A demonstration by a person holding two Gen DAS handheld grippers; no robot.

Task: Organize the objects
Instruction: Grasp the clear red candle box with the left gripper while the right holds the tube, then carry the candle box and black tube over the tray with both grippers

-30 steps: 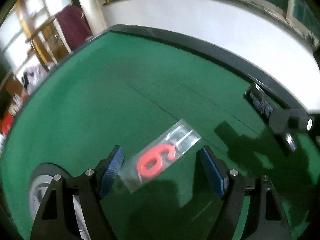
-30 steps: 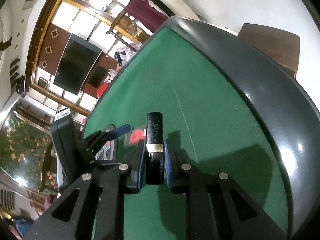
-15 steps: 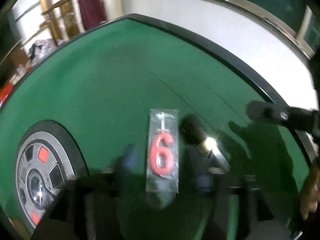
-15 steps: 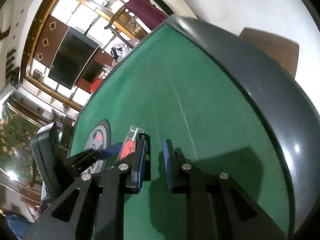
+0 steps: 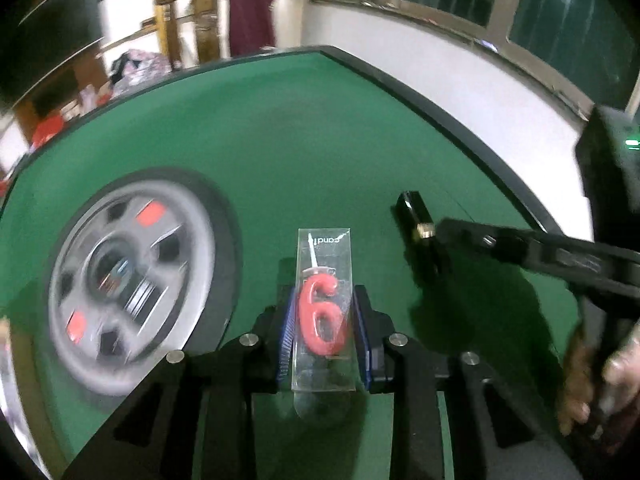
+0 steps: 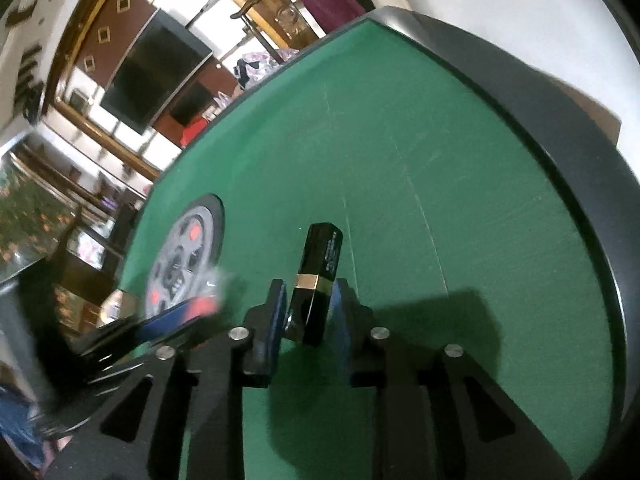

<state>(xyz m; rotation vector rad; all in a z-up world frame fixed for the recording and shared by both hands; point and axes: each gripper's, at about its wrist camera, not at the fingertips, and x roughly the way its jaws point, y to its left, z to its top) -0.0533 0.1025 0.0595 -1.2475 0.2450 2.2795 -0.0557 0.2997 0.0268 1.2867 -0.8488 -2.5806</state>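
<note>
Candle packet, a clear sleeve with a red number 6, now sits clamped between the left gripper's fingers, which a second ago stood open around it on the green counter. The right gripper has closed again on the black lipstick tube. Both items look ready to carry, probably to the wheel-patterned plate on the left.
</note>
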